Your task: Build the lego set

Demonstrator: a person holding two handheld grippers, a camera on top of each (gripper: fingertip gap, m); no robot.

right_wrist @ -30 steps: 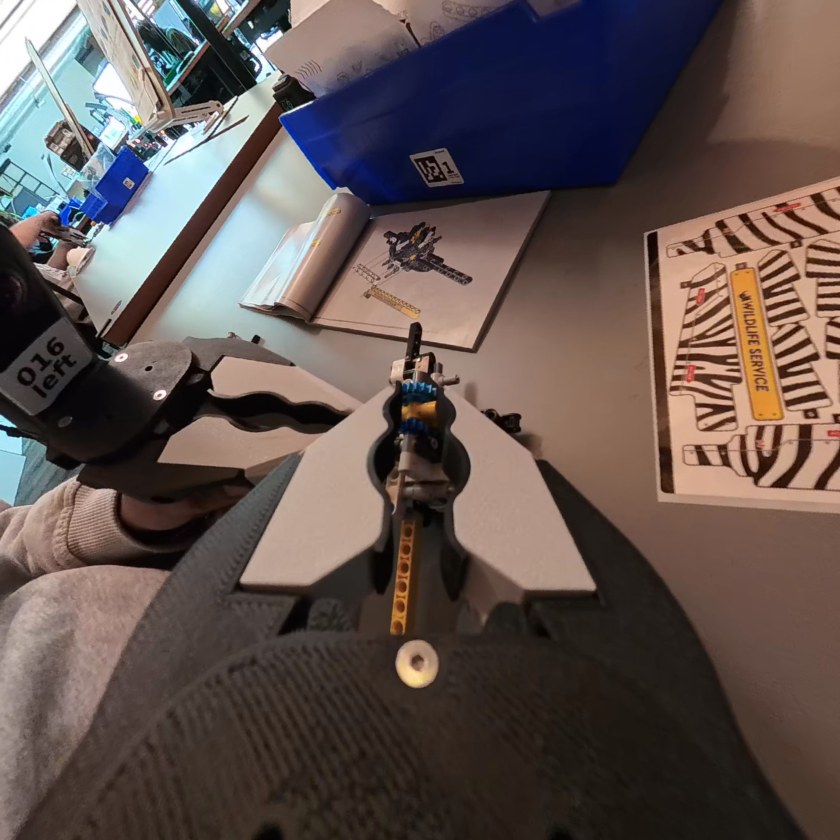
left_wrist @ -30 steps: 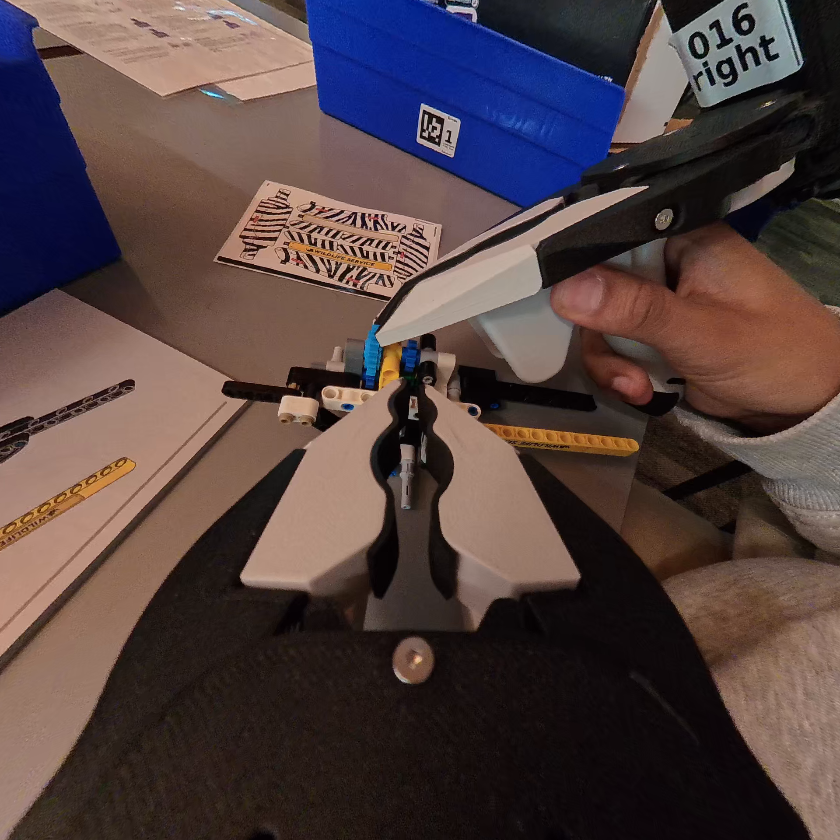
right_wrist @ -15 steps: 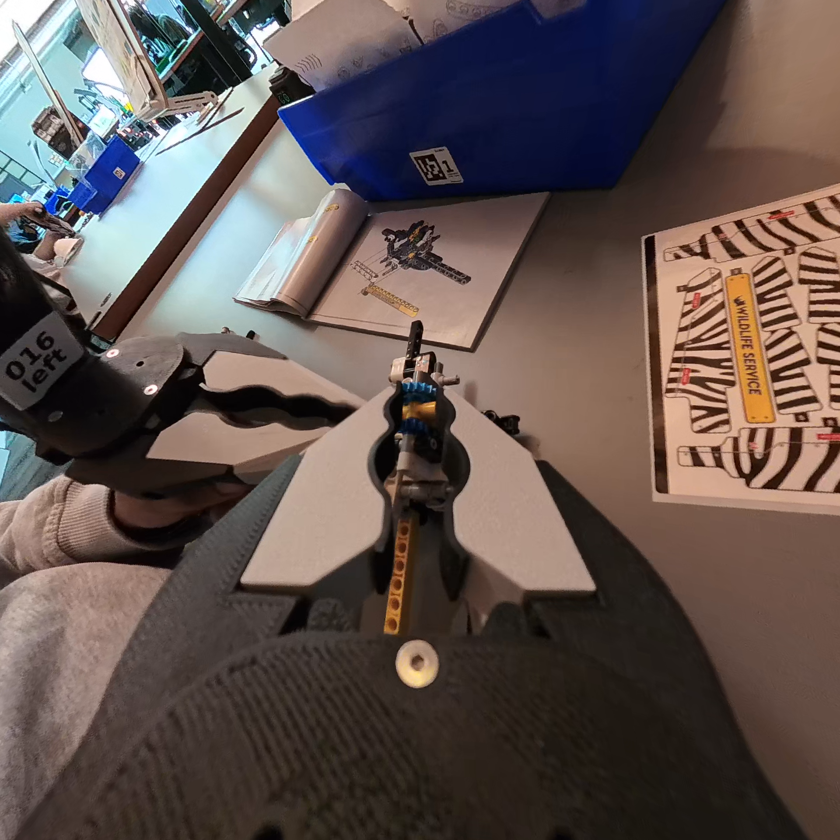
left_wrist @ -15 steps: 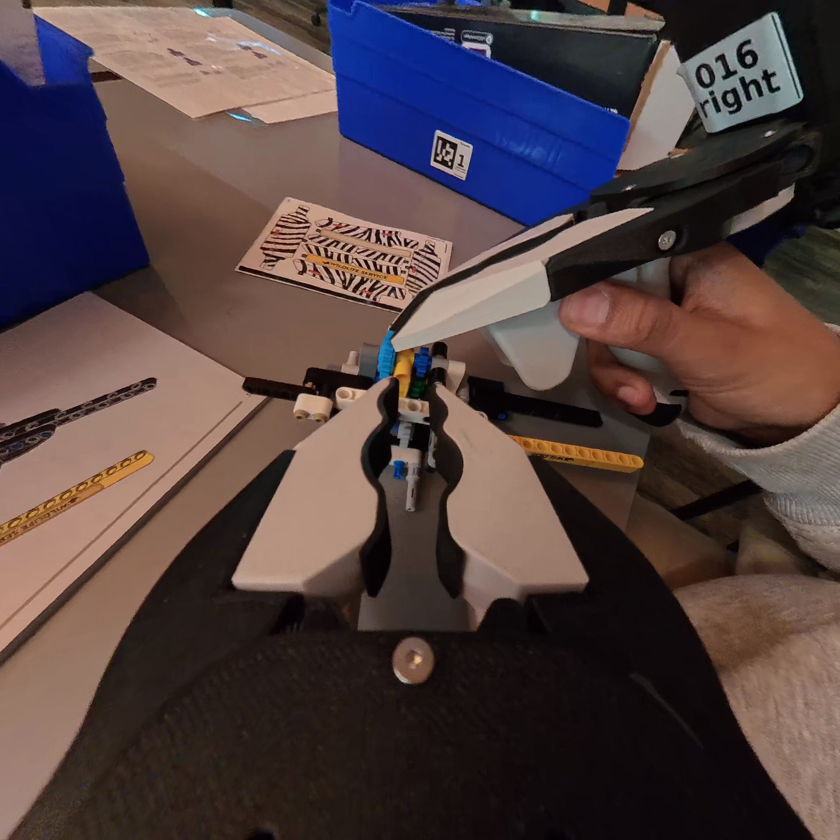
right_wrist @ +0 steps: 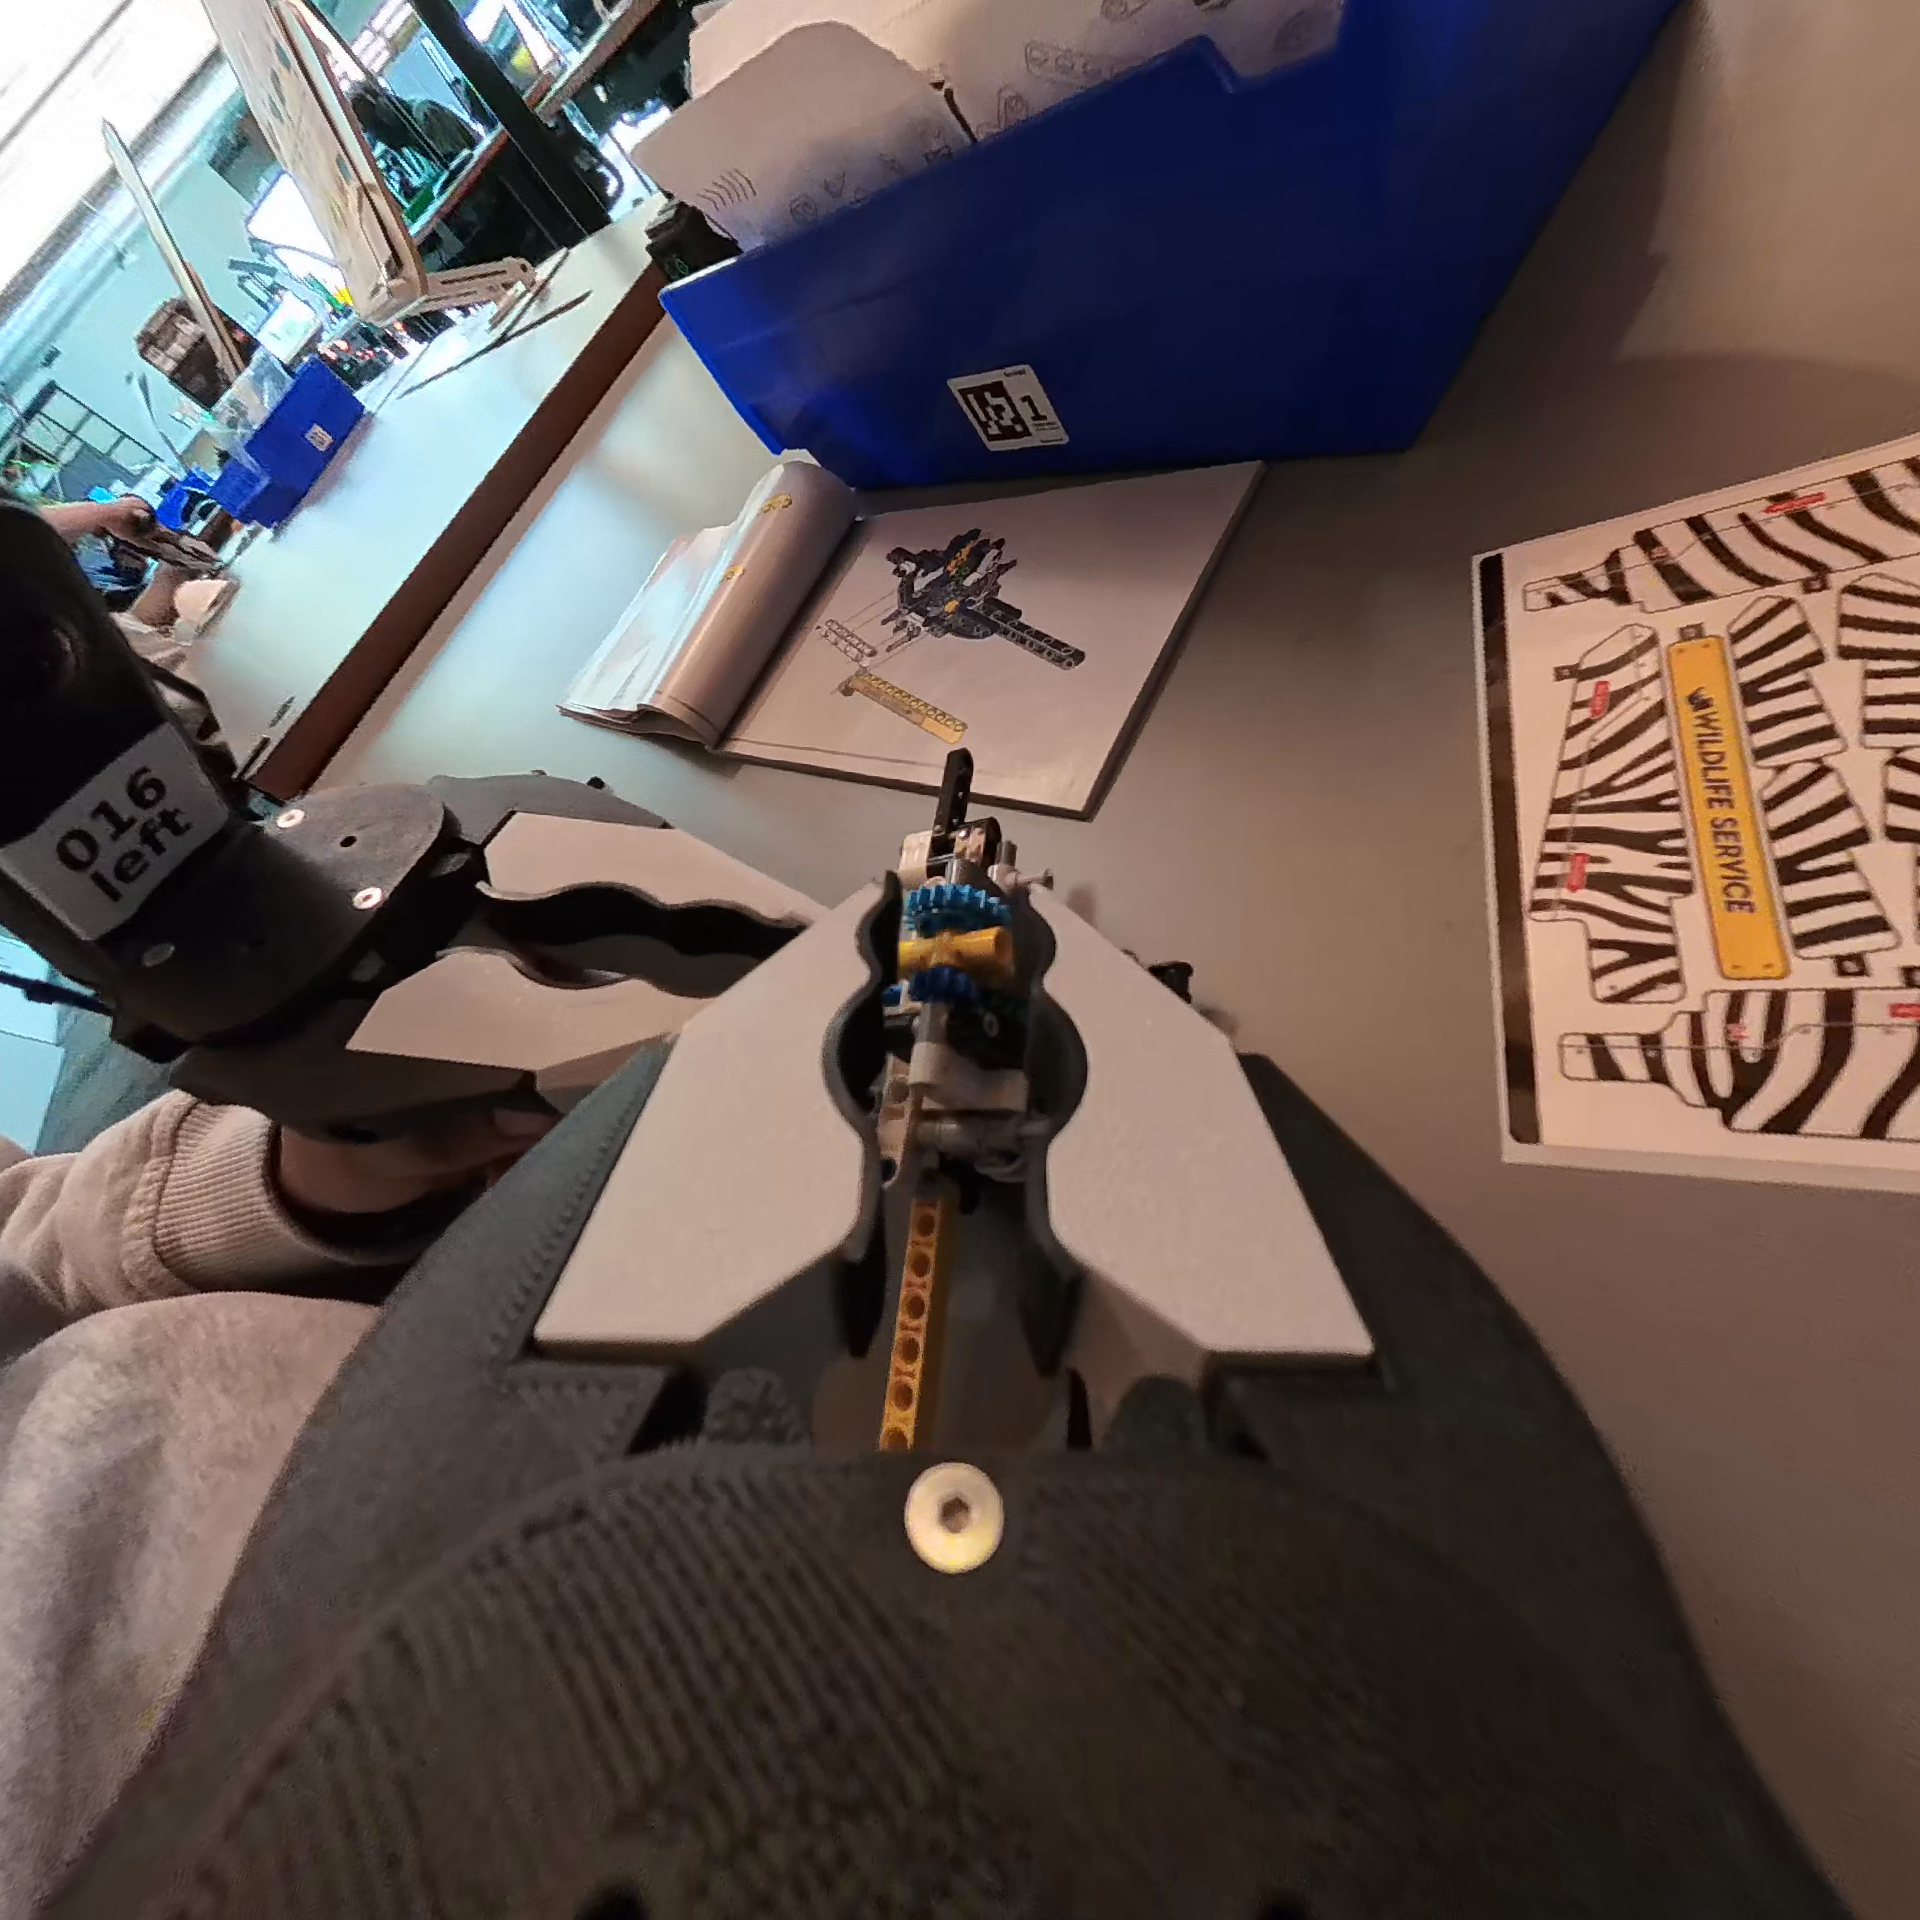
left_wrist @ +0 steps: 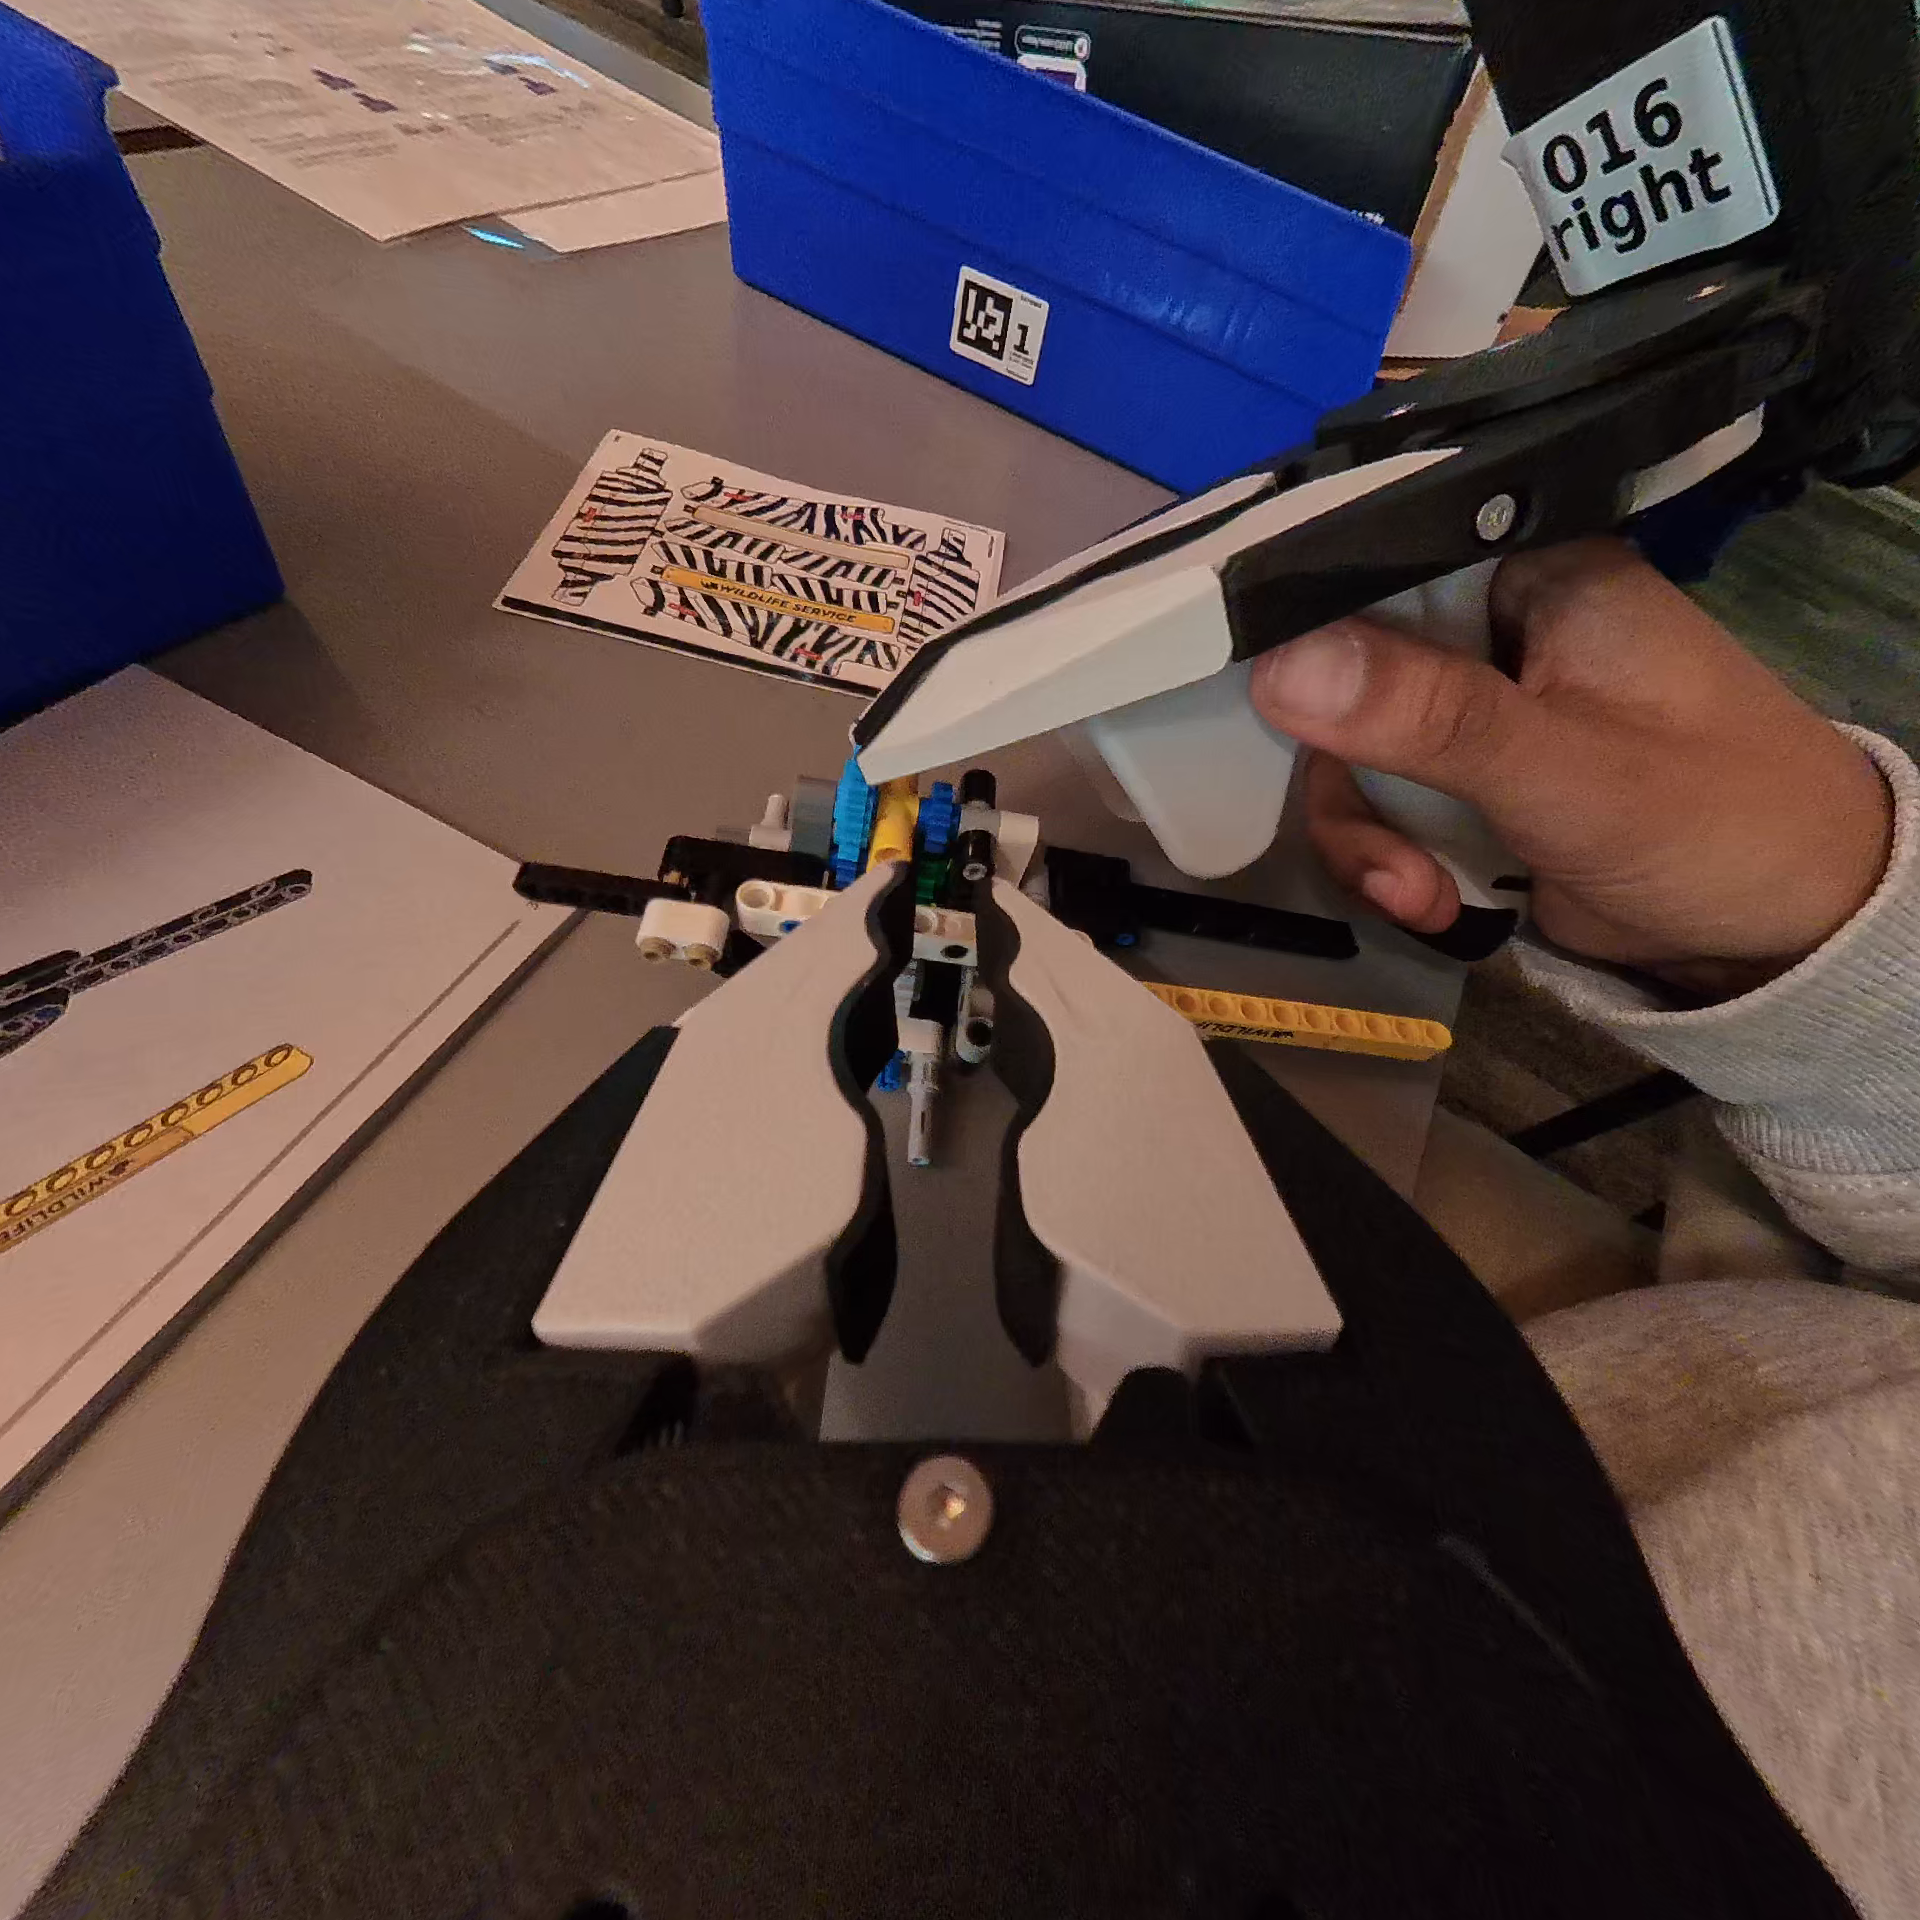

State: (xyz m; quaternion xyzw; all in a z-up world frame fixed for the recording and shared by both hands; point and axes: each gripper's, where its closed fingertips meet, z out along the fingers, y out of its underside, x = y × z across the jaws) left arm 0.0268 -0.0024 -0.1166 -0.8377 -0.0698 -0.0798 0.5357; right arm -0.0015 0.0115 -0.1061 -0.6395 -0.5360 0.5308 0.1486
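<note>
Left wrist view, centre frame: my left gripper (left_wrist: pixel 940 914) pinches the lego assembly (left_wrist: pixel 914 862); my right gripper (right_wrist: pixel 956 914) clamps it too, sticker sheet (right_wrist: pixel 1714 821) right.

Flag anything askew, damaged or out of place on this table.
Nothing stands out. Both the left gripper and the right gripper clamp the lego model. The sticker sheet lies flat and whole, and the manual lies open beside the blue bin.
</note>
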